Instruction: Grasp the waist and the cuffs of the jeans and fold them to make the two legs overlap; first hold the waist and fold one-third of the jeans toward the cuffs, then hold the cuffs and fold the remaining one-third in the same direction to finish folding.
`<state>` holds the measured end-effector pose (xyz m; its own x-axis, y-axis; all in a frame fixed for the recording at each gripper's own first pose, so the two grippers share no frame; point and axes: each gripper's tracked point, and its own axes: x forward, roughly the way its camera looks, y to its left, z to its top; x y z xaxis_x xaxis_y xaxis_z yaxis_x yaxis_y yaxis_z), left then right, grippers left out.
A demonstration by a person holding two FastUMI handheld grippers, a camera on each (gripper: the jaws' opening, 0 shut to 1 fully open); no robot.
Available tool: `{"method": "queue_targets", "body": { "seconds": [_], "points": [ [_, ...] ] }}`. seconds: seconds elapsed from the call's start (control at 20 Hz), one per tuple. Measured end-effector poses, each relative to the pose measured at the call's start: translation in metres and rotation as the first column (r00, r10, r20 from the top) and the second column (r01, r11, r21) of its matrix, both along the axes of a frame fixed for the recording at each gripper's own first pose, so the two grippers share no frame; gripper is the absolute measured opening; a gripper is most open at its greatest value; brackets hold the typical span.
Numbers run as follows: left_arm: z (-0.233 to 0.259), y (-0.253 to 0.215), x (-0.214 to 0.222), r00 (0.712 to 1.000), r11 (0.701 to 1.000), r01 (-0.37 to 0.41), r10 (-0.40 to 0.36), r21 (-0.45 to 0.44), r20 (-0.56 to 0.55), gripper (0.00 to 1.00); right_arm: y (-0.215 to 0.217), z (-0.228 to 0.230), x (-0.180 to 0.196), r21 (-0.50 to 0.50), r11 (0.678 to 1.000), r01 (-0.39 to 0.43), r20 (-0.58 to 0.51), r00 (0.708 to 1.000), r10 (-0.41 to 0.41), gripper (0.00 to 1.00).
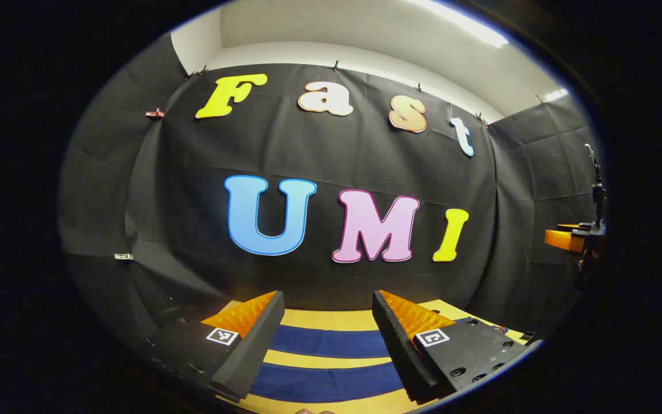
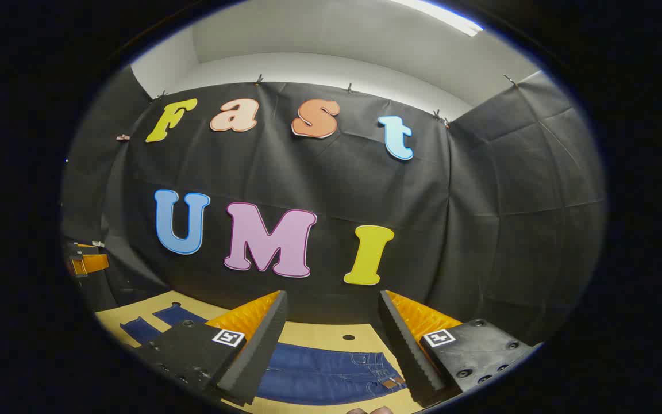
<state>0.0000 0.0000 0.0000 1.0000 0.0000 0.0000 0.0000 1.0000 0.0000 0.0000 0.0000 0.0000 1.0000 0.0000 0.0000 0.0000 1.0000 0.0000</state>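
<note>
Blue jeans lie flat on the yellow wooden table (image 1: 331,317). In the left gripper view the two legs (image 1: 331,342) run side by side as two blue bands, just below and between my fingers. My left gripper (image 1: 328,302) hovers above them, open and holding nothing. In the right gripper view the waist end (image 2: 319,374) with a brown patch (image 2: 389,383) lies under my right gripper (image 2: 334,299), also open and above the cloth. The cuff ends (image 2: 158,322) stretch off to the left there.
The black cloth wall stands close behind the table's far edge. A small round hole (image 2: 349,337) sits in the tabletop past the waist. The other gripper appears far off at the right edge (image 1: 572,237) and at the left edge (image 2: 87,261).
</note>
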Motion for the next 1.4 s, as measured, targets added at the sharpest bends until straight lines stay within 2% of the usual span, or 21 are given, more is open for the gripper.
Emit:
{"method": "queue_targets", "body": {
  "seconds": [0.7,1.0,1.25,1.4],
  "points": [
    [-0.013,0.007,-0.005,0.999,1.000,0.016,-0.016,0.003,-0.036,0.96,-0.015,-0.022,-0.006,-0.008,0.999,0.036,-0.037,0.999,-0.036,0.96],
    [-0.035,0.019,-0.005,0.991,0.995,0.100,-0.100,0.000,-0.087,0.96,-0.018,-0.043,0.005,-0.019,1.000,-0.019,-0.079,0.997,0.018,0.96],
    [-0.078,0.041,-0.005,0.957,0.975,0.217,-0.201,0.057,-0.211,0.96,-0.026,-0.097,0.023,-0.037,0.993,-0.108,-0.212,0.972,0.098,0.95],
    [-0.122,0.062,-0.004,0.917,0.959,0.275,-0.240,0.068,-0.320,0.96,-0.034,-0.148,0.027,-0.119,0.973,-0.196,-0.344,0.928,0.145,0.97]
  ]
}}
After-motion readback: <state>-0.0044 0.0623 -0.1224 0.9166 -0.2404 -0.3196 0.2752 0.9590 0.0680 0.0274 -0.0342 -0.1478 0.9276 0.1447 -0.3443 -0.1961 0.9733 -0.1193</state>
